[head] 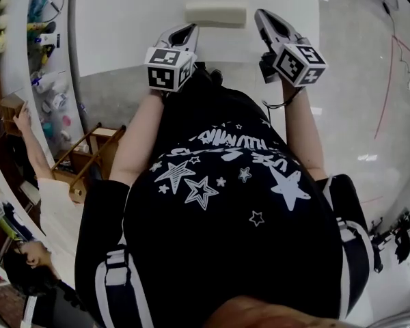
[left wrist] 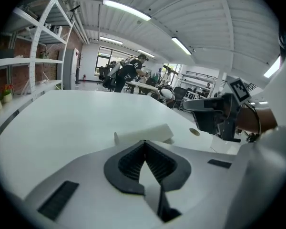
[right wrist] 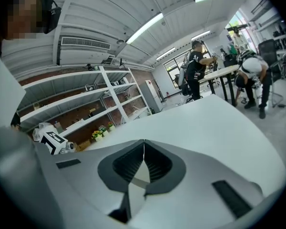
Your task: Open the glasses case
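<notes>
A cream, oblong glasses case (head: 215, 14) lies closed on the white table (head: 123, 19), straight ahead of me. My left gripper (head: 189, 27) hovers just short of the case's left end, its jaws shut with nothing between them. In the left gripper view the case (left wrist: 143, 133) lies just beyond the closed tips of the left gripper (left wrist: 144, 141). My right gripper (head: 262, 14) is beside the case's right end, jaws shut and holding nothing. The right gripper view shows the right gripper (right wrist: 144, 141) over bare table; the case is not in that view.
Shelves with small items (head: 41, 46) run along the left, with a wooden stool (head: 89, 156) and a person's arm (head: 31, 142) near them. The table's near edge (head: 123, 72) is right in front of me. People work at distant tables (left wrist: 128, 73).
</notes>
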### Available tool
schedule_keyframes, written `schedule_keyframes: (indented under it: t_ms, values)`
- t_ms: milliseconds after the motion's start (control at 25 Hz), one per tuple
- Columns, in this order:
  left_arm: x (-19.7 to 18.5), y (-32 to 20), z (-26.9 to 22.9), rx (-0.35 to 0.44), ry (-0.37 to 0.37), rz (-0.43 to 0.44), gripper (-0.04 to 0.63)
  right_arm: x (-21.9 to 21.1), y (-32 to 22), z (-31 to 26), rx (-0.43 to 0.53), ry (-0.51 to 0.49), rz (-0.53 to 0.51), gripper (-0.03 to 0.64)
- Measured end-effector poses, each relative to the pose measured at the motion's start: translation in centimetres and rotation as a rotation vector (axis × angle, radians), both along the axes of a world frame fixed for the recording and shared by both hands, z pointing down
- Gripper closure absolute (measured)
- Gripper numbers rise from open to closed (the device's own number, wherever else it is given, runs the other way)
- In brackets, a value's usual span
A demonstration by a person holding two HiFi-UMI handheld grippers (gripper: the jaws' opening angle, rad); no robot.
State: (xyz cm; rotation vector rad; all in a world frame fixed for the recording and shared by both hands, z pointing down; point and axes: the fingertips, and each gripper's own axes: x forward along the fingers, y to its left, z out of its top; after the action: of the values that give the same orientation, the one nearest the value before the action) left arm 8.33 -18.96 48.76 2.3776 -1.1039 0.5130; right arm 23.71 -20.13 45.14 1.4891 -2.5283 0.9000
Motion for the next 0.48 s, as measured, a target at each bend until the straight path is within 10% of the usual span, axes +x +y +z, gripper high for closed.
schedule_keyframes:
  t_ms: [480]
  values:
    - [-0.1,-1.3,4.1,-0.124,-0.053,0.073,0.583,-2.0,-1.7,0.8,-0.041,0.060,0.030,0.609]
